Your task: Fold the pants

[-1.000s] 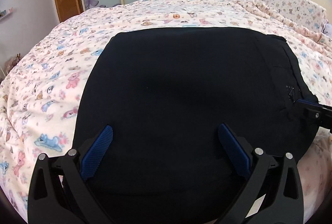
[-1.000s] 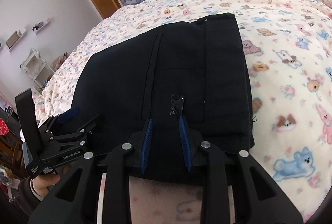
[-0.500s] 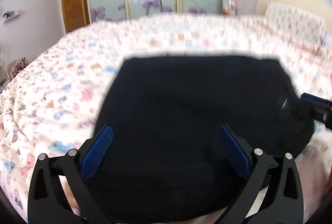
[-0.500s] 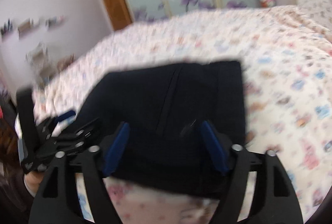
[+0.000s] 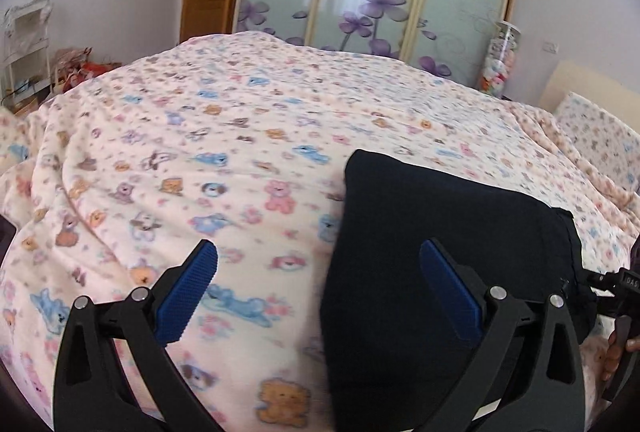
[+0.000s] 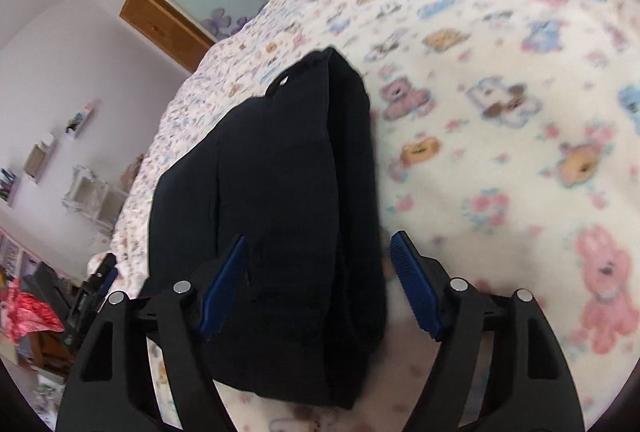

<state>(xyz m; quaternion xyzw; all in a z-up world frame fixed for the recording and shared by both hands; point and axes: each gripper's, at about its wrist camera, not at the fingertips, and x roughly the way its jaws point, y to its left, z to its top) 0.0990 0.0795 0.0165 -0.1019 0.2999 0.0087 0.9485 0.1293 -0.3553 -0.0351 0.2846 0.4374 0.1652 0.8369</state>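
Pants lie folded, soft and limp, on the bed; best pinched at a thick folded edge. Right gripper, jaws just eased slightly inward yet wide apart, straddles their near end, pads not pressing; left gripper gapes empty beside the pants.

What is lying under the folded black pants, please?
The folded black pants lie directly on the cream fleece blanket with cartoon animals, which shows all around them. The part of the blanket beneath the pants is covered, so anything else there cannot be seen.

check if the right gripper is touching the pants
Cannot tell. In the right wrist view the right gripper has just opened around the folded pants, pads clear of the sides, but contact underneath is hidden.
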